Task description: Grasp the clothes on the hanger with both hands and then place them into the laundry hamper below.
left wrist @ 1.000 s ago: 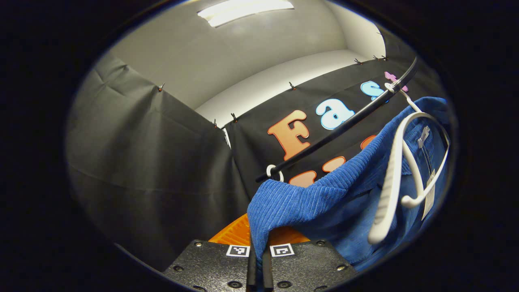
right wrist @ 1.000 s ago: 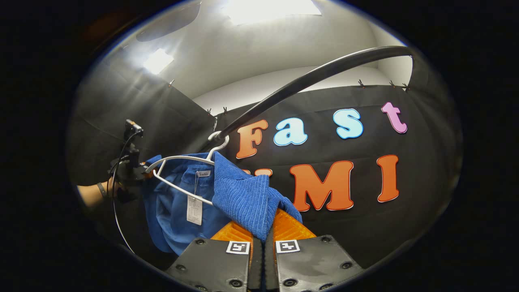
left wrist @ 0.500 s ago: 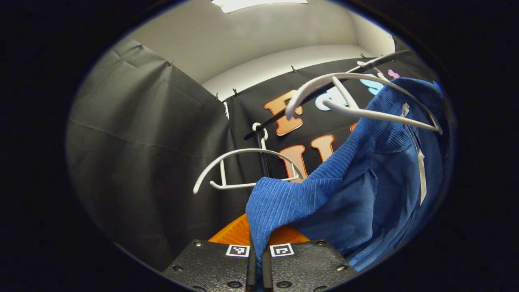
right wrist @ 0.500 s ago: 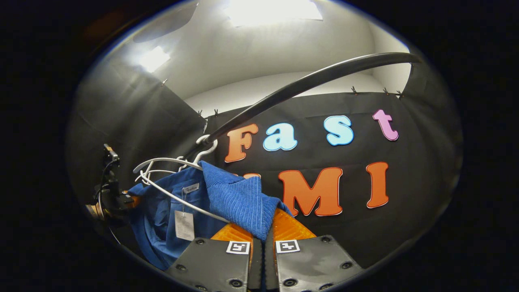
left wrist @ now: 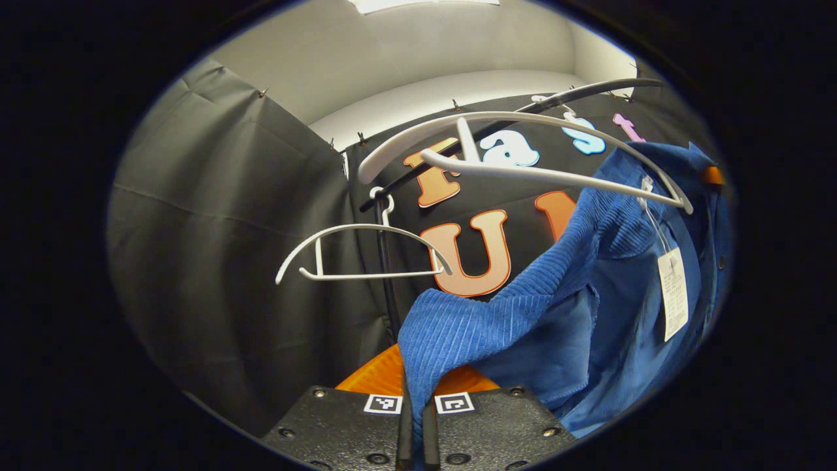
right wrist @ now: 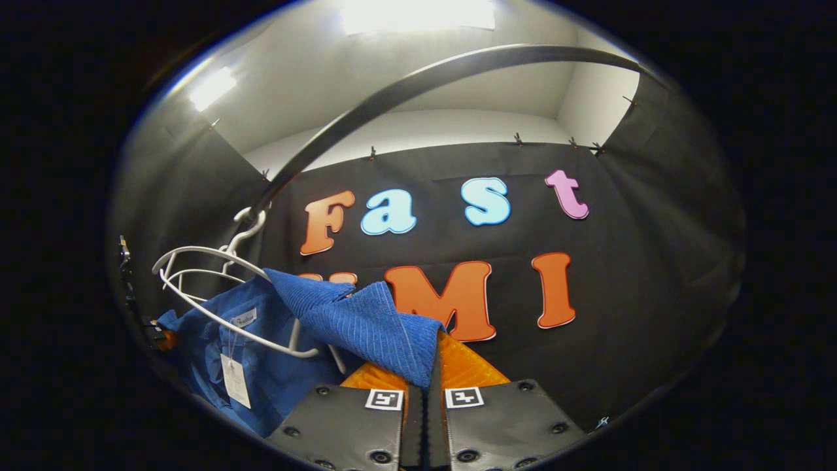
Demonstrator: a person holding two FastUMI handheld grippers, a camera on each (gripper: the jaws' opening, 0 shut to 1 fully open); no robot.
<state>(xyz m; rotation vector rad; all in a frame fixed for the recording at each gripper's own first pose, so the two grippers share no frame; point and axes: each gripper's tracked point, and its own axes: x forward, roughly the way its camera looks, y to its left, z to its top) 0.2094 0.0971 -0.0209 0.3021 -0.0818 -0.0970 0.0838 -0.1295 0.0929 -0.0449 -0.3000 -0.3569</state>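
A blue corduroy garment (left wrist: 523, 314) with a white paper tag (left wrist: 673, 294) stretches between both grippers. In the left gripper view my left gripper (left wrist: 414, 386) is shut on one corner of it. In the right gripper view my right gripper (right wrist: 428, 383) is shut on another corner of the blue garment (right wrist: 366, 320). A white hanger (left wrist: 523, 150) hooks on the black rail (left wrist: 588, 91), and the cloth's far shoulder still hangs by the hanger's right end. The same white hanger (right wrist: 222, 307) lies over the cloth at lower left in the right gripper view.
A second, bare white hanger (left wrist: 359, 252) hangs at the left end of the rail beside a black upright post (left wrist: 386, 275). The black rail (right wrist: 405, 85) arches overhead in the right gripper view. Black cloth walls close in behind and to the left.
Both grippers have dropped lower with the garment held. The cloth has slid off most of the white hanger, which has tipped up above it. The bare hanger has come into fuller view.
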